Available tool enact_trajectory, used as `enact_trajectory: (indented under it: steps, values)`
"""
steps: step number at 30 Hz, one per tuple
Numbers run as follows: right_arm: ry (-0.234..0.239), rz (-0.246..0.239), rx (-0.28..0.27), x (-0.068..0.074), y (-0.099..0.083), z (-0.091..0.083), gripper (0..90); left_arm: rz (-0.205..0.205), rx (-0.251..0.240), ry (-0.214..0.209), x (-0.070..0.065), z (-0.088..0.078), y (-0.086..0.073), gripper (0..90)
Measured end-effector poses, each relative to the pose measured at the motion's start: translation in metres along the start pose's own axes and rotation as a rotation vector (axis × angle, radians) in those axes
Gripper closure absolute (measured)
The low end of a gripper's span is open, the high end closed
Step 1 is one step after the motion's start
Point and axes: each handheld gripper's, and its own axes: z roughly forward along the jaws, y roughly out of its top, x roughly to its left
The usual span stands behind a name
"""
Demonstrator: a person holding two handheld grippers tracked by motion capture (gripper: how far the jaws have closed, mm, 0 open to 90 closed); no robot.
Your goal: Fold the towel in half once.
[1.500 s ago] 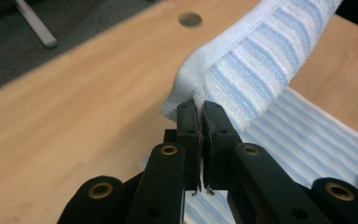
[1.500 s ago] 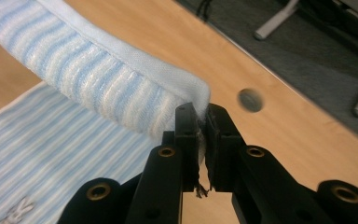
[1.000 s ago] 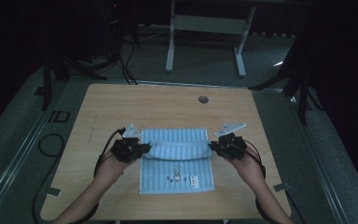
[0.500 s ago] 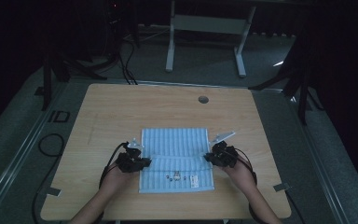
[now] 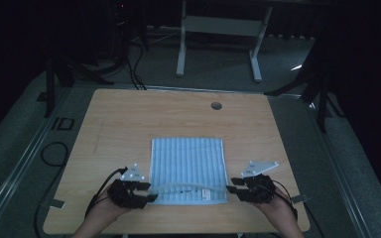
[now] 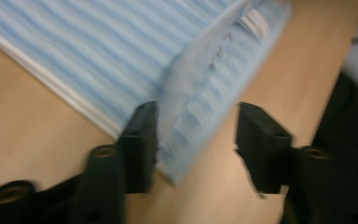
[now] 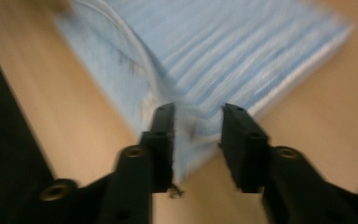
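Left gripper (image 6: 196, 140), right gripper (image 7: 196, 140): jaws just opening, parted, striped cloth (image 5: 188, 163) corners between, unpinched.

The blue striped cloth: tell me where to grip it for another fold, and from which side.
Grip the blue striped cloth at its two near corners, coming from the person's side with the jaws level with the table. That near edge is doubled and stands slightly raised, so jaws can slide around it, while the far edge lies flat. The left gripper and right gripper already sit at those corners, jaws apart.
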Motion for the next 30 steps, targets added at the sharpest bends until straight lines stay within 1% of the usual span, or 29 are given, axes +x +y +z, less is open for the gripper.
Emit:
enact_trajectory:
  steps: [1, 2, 4, 5, 7, 8, 10, 12, 13, 14, 15, 18, 19, 21, 23, 25, 26, 27, 29, 30]
  values:
    - [0.011, 0.032, 0.014, -0.002, -0.009, 0.001, 59.6, 0.001, 0.025, 0.014, 0.001, 0.003, -0.003, 43.6]
    - [0.023, 0.044, 0.016, -0.004, -0.011, 0.001, 59.2, -0.003, 0.03, 0.015, 0.003, 0.005, -0.003, 43.1]
    - [0.017, 0.051, 0.015, -0.004, -0.012, 0.003, 59.3, -0.015, 0.034, 0.012, 0.006, 0.007, -0.002, 42.2]
    - [0.022, 0.049, 0.018, -0.005, -0.011, 0.005, 59.2, -0.014, 0.035, 0.016, 0.007, 0.008, -0.001, 42.3]
    - [0.015, 0.049, 0.019, -0.006, -0.01, 0.009, 59.5, -0.005, 0.043, 0.029, 0.008, 0.011, 0.001, 42.3]
    - [0.021, 0.047, 0.023, -0.006, -0.009, 0.011, 59.4, -0.004, 0.045, 0.033, 0.009, 0.012, 0.001, 42.3]
    - [0.025, 0.052, 0.031, -0.007, -0.009, 0.017, 59.5, -0.004, 0.05, 0.027, 0.014, 0.014, 0.002, 42.2]
    - [0.037, 0.054, 0.04, -0.011, -0.008, 0.023, 59.3, -0.017, 0.061, 0.027, 0.022, 0.014, 0.002, 42.2]
    - [0.03, 0.054, 0.05, -0.012, -0.007, 0.027, 59.3, -0.024, 0.059, 0.035, 0.026, 0.013, 0.002, 42.2]
    - [0.022, 0.052, 0.057, -0.014, -0.006, 0.03, 59.3, -0.041, 0.058, 0.041, 0.032, 0.012, 0.002, 42.2]
    - [0.027, 0.053, 0.062, -0.016, -0.004, 0.033, 59.3, -0.058, 0.06, 0.039, 0.037, 0.012, 0.002, 42.2]
    - [0.023, 0.041, 0.07, -0.019, 0.0, 0.038, 59.0, -0.077, 0.073, 0.062, 0.049, 0.011, 0.002, 42.2]
    - [0.022, 0.043, 0.069, -0.021, 0.002, 0.04, 58.7, -0.087, 0.077, 0.064, 0.052, 0.011, 0.003, 42.0]
    - [0.024, 0.046, 0.071, -0.025, 0.005, 0.043, 58.2, -0.101, 0.077, 0.085, 0.059, 0.011, 0.005, 39.3]
    - [0.01, 0.052, 0.071, -0.029, 0.008, 0.045, 56.4, -0.106, 0.082, 0.103, 0.063, 0.011, 0.007, 39.3]
    - [0.003, 0.058, 0.068, -0.034, 0.013, 0.047, 54.7, -0.108, 0.078, 0.11, 0.067, 0.011, 0.01, 39.3]
    - [-0.001, 0.061, 0.062, -0.036, 0.015, 0.047, 54.6, -0.107, 0.078, 0.124, 0.068, 0.011, 0.012, 39.4]
    - [-0.003, 0.065, 0.06, -0.038, 0.017, 0.047, 54.6, -0.101, 0.08, 0.136, 0.068, 0.012, 0.013, 39.3]
    - [-0.008, 0.069, 0.053, -0.042, 0.022, 0.048, 54.5, -0.087, 0.078, 0.147, 0.069, 0.014, 0.017, 39.4]
    - [-0.012, 0.067, 0.051, -0.043, 0.025, 0.048, 54.6, -0.087, 0.074, 0.151, 0.069, 0.015, 0.019, 39.4]
